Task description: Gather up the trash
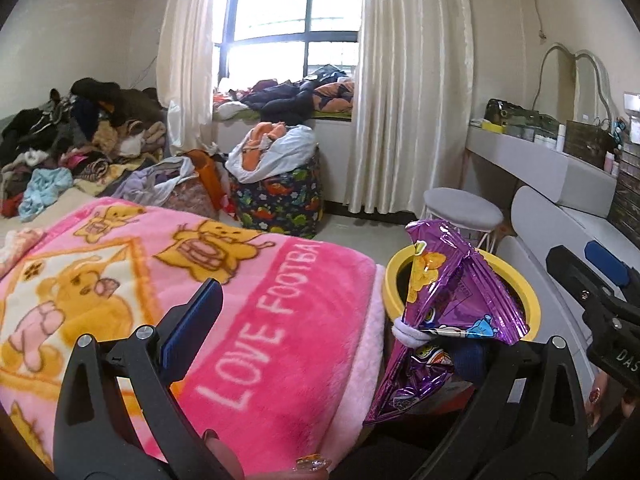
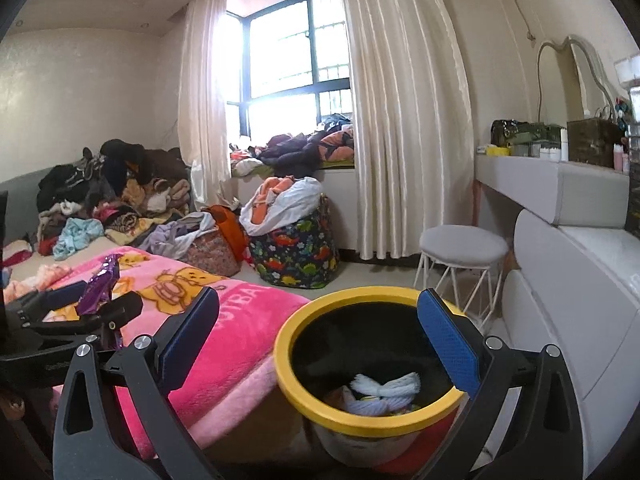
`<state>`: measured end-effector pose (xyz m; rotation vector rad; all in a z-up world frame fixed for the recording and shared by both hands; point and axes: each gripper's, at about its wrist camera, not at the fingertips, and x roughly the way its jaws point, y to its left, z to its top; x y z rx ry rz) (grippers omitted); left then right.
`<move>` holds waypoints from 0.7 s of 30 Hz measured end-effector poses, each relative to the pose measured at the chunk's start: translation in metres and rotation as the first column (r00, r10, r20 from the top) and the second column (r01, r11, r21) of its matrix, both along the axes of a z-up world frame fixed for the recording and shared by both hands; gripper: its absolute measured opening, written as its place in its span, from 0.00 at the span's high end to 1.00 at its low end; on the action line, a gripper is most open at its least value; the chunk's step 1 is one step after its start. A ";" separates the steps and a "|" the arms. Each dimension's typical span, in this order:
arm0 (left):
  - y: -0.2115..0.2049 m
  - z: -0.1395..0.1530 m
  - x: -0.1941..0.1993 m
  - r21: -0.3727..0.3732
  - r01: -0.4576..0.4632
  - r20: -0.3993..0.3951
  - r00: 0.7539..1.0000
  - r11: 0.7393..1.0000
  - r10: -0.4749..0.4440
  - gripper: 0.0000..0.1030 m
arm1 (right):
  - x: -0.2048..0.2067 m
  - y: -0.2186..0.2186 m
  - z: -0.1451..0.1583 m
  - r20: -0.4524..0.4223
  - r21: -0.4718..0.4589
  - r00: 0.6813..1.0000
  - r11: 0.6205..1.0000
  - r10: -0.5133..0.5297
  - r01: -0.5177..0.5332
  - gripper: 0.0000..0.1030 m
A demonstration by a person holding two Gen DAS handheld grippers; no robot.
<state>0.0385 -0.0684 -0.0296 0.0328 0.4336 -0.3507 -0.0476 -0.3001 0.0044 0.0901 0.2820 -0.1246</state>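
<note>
The right tongs (image 2: 316, 344) stand wide apart, nothing between the pads, straddling the yellow-rimmed bin (image 2: 360, 420) that stands on the floor just off the bed's near corner, beside the pink blanket (image 2: 240, 340). White crumpled waste (image 2: 384, 386) lies inside the bin. The left tongs (image 2: 90, 300) are clamped on a purple snack wrapper (image 1: 452, 300), which is held above the bin's rim.
</note>
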 end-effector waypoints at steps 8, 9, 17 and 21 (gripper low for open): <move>0.008 -0.014 -0.005 0.024 -0.021 -0.005 1.000 0.999 0.021 0.11 | -0.007 0.006 -0.005 0.004 0.003 1.000 1.000 0.015 -0.015 0.06; 0.009 -0.015 -0.004 0.023 -0.021 -0.009 1.000 1.000 0.021 0.11 | -0.006 0.007 -0.005 0.000 0.002 1.000 1.000 0.017 -0.017 0.06; 0.010 -0.016 -0.004 0.019 -0.020 -0.009 1.000 1.000 0.020 0.11 | -0.005 0.006 -0.005 -0.003 0.006 1.000 1.000 0.012 -0.012 0.06; 0.009 -0.017 -0.004 0.019 -0.022 -0.009 1.000 1.000 0.022 0.11 | -0.005 0.006 -0.005 -0.003 0.007 1.000 1.000 0.013 -0.013 0.06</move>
